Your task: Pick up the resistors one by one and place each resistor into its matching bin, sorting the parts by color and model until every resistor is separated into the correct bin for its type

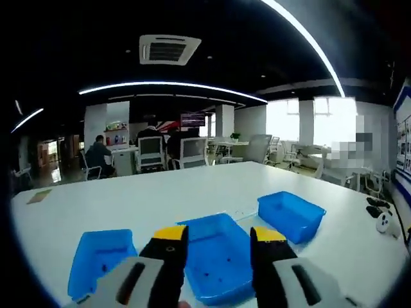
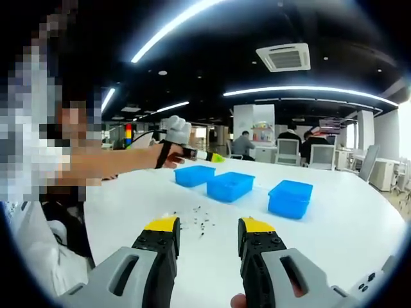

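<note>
Left gripper view: my left gripper (image 1: 219, 239) is held above the white table (image 1: 160, 199), jaws parted wide, nothing between them, touching nothing. Yellow tips, black fingers, grey body cut off at the bottom edge. Three blue bins in a row under and ahead of it: left bin (image 1: 101, 258), middle bin (image 1: 217, 263) seen through the jaw gap, right bin (image 1: 290, 215) a little apart. Middle bin has a few dark specks on its floor, too small to call. Left bin is partly hidden by my left jaw. Small white and black items (image 1: 380, 215) sit at the table's right edge, unclear what. Office chairs (image 1: 192, 153) and a seated person (image 1: 97, 156) are beyond the far edge.

Right gripper view: my right gripper (image 2: 209, 226) is also spread open and empty, hovering over the table (image 2: 347, 224), no contact. The resistors (image 2: 200, 221) lie loose on the tabletop as a scatter of tiny dark bits just ahead of the jaws, nearer my left jaw; colours and models can't be made out. Beyond them are the three blue bins again: far bin (image 2: 194, 175), middle one (image 2: 230, 186), near one (image 2: 290, 197) set apart toward the right. A person's arm reaches in from the left, gloved hand (image 2: 174, 131) holding a thin tool with a yellow-green tip (image 2: 204, 155) above the far bin. Bin insides are hidden from this angle.
</note>
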Demonstrator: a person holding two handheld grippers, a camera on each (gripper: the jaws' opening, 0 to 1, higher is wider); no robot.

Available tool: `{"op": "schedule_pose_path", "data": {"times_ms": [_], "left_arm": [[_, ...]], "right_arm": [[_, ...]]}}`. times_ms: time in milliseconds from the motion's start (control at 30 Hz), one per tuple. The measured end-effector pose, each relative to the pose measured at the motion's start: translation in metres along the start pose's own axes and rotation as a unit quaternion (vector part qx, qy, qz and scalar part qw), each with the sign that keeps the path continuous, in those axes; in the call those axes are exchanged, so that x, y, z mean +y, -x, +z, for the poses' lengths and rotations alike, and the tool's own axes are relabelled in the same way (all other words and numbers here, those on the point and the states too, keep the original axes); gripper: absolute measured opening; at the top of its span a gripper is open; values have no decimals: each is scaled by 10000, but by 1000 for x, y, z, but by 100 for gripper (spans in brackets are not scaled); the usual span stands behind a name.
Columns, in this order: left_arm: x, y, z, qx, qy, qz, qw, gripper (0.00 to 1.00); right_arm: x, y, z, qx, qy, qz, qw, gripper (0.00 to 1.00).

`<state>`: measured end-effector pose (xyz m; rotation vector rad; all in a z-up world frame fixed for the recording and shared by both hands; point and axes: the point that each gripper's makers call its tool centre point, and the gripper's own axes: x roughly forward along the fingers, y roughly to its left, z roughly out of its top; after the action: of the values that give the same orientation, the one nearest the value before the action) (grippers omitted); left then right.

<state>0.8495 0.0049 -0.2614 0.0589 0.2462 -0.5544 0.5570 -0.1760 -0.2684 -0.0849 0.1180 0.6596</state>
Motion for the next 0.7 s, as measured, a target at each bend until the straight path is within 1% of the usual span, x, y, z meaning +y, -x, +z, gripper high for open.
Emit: {"op": "schedule_pose_path", "data": {"times_ms": [100,333,433,500,600,700], "left_arm": [[2,4,3,-75,-221,122,9997,47],[-4,10,6,-87,-288,25,9995,45],[-6,18,8,-117,-309,-5,9995,45],[-8,25,11,-151,-293,-28,9995,44],[-14,48,18,-319,-218,-113,9992,42],[-17,72,24,-497,-127,-180,9985,41]], "right_arm": [[0,0,-1,7,-3,2,10000,38],[0,0,-1,9,0,-9,10000,38],[0,-1,-2,23,7,4,10000,38],[1,-1,-2,29,10,9,10000,38],[1,-1,-2,33,11,2,10000,38],[0,-2,-3,40,10,-1,10000,38]]}}
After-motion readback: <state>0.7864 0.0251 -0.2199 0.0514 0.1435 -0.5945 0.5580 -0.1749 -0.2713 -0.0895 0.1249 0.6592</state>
